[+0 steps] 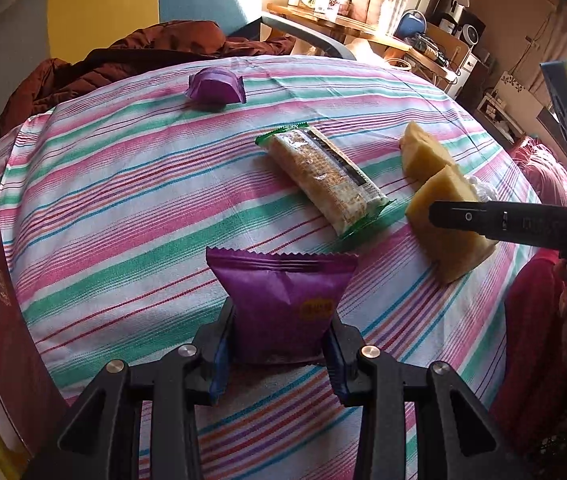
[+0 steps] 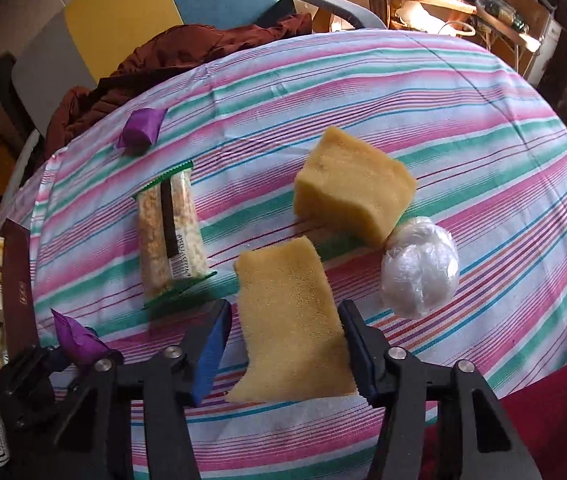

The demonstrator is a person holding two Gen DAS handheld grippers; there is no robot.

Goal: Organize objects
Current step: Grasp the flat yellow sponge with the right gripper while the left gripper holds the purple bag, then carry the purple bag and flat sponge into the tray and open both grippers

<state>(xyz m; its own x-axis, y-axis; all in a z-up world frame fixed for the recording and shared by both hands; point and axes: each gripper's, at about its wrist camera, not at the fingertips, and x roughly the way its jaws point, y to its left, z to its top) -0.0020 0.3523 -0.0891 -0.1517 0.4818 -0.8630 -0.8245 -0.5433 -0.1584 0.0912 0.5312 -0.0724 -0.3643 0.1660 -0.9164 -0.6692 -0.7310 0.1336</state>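
My left tool [image 1: 279,344] grips a purple snack packet [image 1: 283,300]; my right tool [image 2: 287,356] stands open around a yellow sponge [image 2: 287,328].

Both sit low over the striped counter [image 2: 483,128]. Beyond them I see a cereal bar [image 2: 171,236], a second sponge [image 2: 353,190], a plastic-wrap ball [image 2: 419,268] touching it, and another purple packet [image 2: 141,130] near the far edge.

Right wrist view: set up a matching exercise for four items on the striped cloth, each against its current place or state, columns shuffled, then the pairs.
Things
1. near sponge
2. plastic-wrapped ball
3. cracker pack
4. near purple packet

Places or states
A. clamped in the left gripper
B. between the open fingers of the right gripper
C. beside the far sponge
D. lying left of both sponges

Pairs: 1-B, 2-C, 3-D, 4-A
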